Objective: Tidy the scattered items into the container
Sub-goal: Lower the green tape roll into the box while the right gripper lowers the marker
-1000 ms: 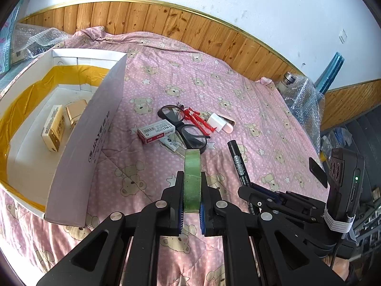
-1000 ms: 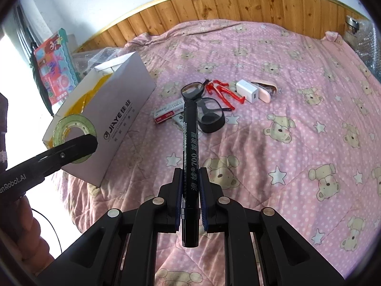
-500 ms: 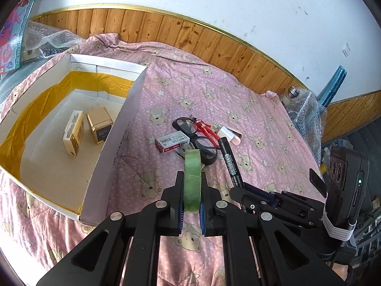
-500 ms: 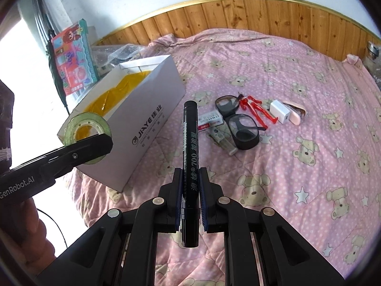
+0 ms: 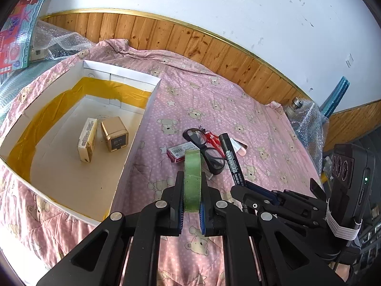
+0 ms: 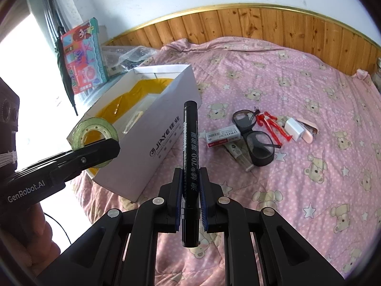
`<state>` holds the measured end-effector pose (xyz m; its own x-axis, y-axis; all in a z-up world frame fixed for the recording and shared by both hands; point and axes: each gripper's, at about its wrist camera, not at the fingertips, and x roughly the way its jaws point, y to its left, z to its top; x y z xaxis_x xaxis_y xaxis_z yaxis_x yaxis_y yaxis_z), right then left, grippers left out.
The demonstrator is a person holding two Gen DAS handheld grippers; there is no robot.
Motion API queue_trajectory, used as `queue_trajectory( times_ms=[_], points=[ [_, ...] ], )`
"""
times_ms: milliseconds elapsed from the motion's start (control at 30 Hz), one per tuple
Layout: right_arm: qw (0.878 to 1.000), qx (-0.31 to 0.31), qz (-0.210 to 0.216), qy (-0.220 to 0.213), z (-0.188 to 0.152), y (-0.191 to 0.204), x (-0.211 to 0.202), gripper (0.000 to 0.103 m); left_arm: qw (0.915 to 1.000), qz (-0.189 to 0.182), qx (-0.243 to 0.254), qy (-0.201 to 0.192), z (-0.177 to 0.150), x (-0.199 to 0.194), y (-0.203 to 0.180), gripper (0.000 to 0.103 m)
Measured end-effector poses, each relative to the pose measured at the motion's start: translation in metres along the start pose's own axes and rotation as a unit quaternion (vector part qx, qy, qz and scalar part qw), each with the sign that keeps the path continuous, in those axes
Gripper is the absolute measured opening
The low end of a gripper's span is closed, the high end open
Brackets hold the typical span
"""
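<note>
Both grippers have drifted toward the box (image 5: 133, 128); left gripper (image 5: 192, 188) pinching tape (image 5: 192, 176), right gripper (image 6: 190, 186) pinching marker (image 6: 190, 147); clear the wall before releasing.

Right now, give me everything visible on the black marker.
The black marker is a long cylinder, apparently plastic, capped, with white print along its barrel including "700". The right gripper is shut on its lower barrel, blue-padded fingers on either side; the butt end sticks out behind them. It points forward, held in the air above the pink quilt, its cap end near the white box. Only the fingers touch it.
</note>
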<state>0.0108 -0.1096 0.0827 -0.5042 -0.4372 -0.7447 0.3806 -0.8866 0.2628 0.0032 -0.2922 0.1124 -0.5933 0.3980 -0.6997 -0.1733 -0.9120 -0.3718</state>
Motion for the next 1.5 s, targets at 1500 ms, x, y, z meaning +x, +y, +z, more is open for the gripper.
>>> queue_trajectory(
  times_ms=[1500],
  points=[
    [0.994,-0.092,0.056,-0.004,0.081,0.111,0.032,0.014,0.9944,0.044,-0.083,-0.048,0.049,-0.04,0.11,0.01]
  ],
)
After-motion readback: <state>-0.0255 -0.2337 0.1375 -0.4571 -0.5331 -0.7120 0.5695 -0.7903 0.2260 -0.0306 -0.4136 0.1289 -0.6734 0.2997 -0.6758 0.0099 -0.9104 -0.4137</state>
